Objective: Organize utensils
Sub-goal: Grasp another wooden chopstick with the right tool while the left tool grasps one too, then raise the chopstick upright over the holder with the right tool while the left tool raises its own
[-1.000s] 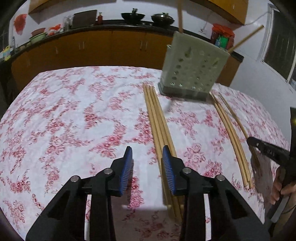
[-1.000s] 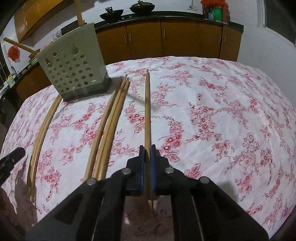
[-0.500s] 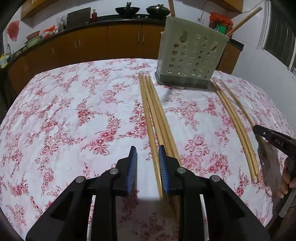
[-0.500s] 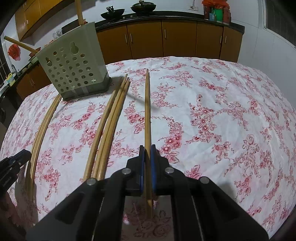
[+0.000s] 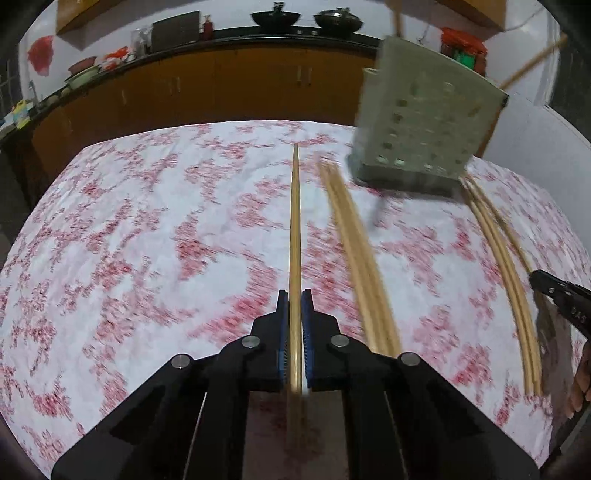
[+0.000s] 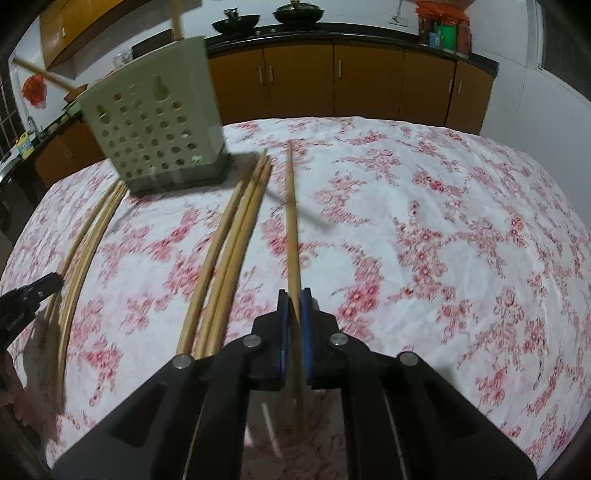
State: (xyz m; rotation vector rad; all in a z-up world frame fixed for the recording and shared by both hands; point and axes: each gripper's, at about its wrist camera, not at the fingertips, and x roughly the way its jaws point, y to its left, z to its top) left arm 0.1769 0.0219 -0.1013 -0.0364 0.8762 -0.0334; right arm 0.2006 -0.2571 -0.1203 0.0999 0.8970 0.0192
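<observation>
Chopsticks being picked up off the flowery tabletop (image 5: 155,229): left tongs (image 5: 294,306) pinching one chopstick (image 5: 294,229), right tongs (image 6: 294,306) pinching another chopstick (image 6: 292,229). Probably needing lifting next, then tipping into the green holder (image 6: 155,129) standing at the far end.

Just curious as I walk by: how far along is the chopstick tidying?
Early still. Two chopsticks already stand in the holder. Each tool, left and right, is shut on one chopstick. Left to do: a group of three and more lie on the cloth.
</observation>
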